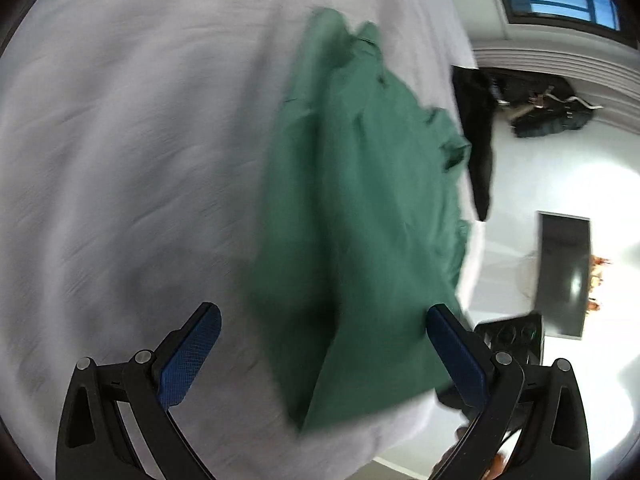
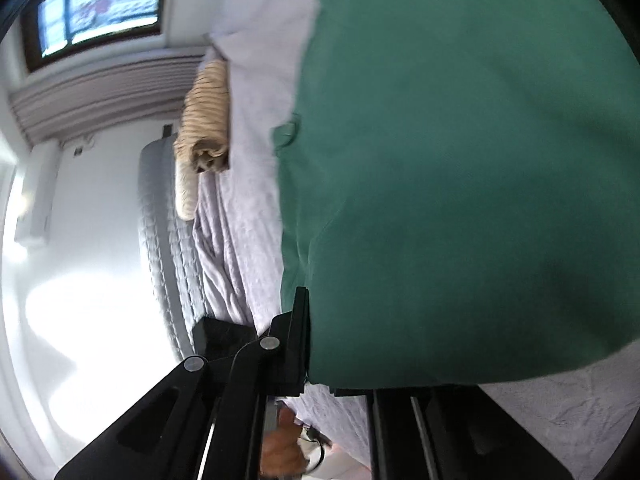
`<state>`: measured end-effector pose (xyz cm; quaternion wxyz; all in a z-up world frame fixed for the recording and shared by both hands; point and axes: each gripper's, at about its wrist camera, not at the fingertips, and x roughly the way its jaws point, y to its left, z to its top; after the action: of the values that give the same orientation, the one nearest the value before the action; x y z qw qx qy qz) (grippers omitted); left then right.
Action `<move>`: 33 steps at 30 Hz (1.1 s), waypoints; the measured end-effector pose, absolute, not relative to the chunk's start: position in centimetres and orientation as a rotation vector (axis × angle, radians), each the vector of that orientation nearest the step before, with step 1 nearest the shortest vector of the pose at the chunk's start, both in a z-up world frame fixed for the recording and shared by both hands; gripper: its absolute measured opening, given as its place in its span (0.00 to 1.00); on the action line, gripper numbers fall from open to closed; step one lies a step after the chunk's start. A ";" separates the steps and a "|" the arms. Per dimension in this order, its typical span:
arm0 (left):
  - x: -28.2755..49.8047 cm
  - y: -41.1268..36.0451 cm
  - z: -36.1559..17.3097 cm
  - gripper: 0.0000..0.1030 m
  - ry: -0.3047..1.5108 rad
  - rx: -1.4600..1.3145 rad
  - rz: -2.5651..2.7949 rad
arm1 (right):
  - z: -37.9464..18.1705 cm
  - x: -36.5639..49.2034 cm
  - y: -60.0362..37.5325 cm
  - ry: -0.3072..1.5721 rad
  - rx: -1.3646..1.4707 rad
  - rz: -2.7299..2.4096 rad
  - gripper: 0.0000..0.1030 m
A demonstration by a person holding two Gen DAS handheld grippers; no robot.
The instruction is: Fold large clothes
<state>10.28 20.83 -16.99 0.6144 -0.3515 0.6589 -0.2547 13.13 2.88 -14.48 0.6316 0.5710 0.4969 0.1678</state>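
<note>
Showing only rightward: striped garment (image 2: 206, 120) beside green garment (image 2: 460, 168).

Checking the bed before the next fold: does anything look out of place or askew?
The green garment lies bunched and skewed near the bed edge, not flat. A black garment hangs over the edge of the sheet, and a striped cloth sits rumpled at another edge. The left gripper is open above the green fabric.
</note>
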 end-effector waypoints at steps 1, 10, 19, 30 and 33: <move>11.2 20.0 -17.2 1.00 1.517 -0.815 -0.612 | -14.2 13.2 2.8 1.136 1.301 0.393 0.08; 13.9 12.1 -15.8 0.20 1.496 -0.376 -0.549 | -14.0 11.2 2.0 1.397 1.051 0.451 0.11; 12.4 8.2 -8.0 0.18 1.309 -0.309 -0.623 | -16.9 13.0 -7.8 1.364 0.762 0.094 0.06; 7.4 -12.1 1.1 0.18 1.112 0.093 -0.849 | -16.0 8.7 -12.4 1.199 0.997 0.232 0.06; 6.1 -18.5 -0.4 0.18 1.122 0.180 -0.900 | -16.1 5.1 -17.3 1.121 1.100 0.140 0.08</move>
<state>6.12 -18.49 -0.44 0.7487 0.0824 0.5132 -0.4115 5.11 -17.34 -16.08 0.7050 0.4950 0.5041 0.0627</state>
